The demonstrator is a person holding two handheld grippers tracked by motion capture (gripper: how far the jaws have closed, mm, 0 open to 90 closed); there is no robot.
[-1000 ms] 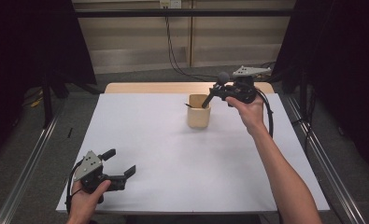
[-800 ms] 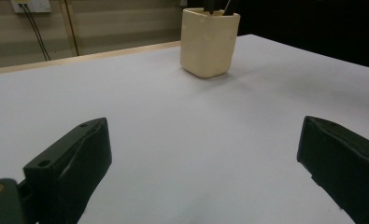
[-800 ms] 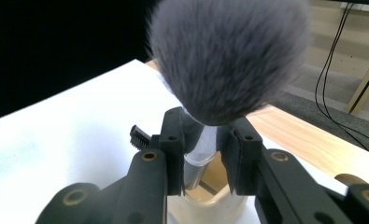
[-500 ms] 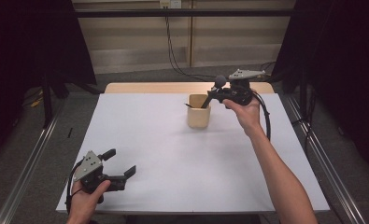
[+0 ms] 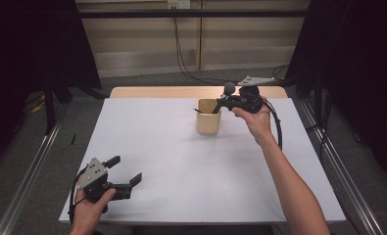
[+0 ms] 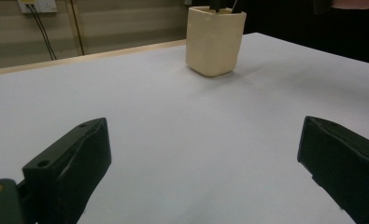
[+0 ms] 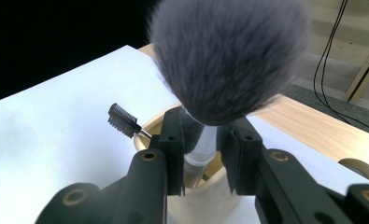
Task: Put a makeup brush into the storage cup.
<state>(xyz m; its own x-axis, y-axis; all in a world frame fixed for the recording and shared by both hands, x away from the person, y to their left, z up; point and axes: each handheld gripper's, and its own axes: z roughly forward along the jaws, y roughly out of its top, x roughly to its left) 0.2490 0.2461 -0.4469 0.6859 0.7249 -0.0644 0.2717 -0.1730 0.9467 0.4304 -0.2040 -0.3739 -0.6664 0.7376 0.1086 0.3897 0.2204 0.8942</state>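
A white rectangular table (image 5: 181,161) stands on grey floor (image 5: 147,78), before a beige panelled wall (image 5: 147,39) with black cables (image 5: 181,54) hanging.

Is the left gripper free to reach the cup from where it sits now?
Probably yes: the left gripper is open with bare table ahead of it up to the cup, though the right gripper holds a brush there.

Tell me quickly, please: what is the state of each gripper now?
Left gripper: open, holding nothing, low over the table.
Right gripper: shut on the brush, over the cup.
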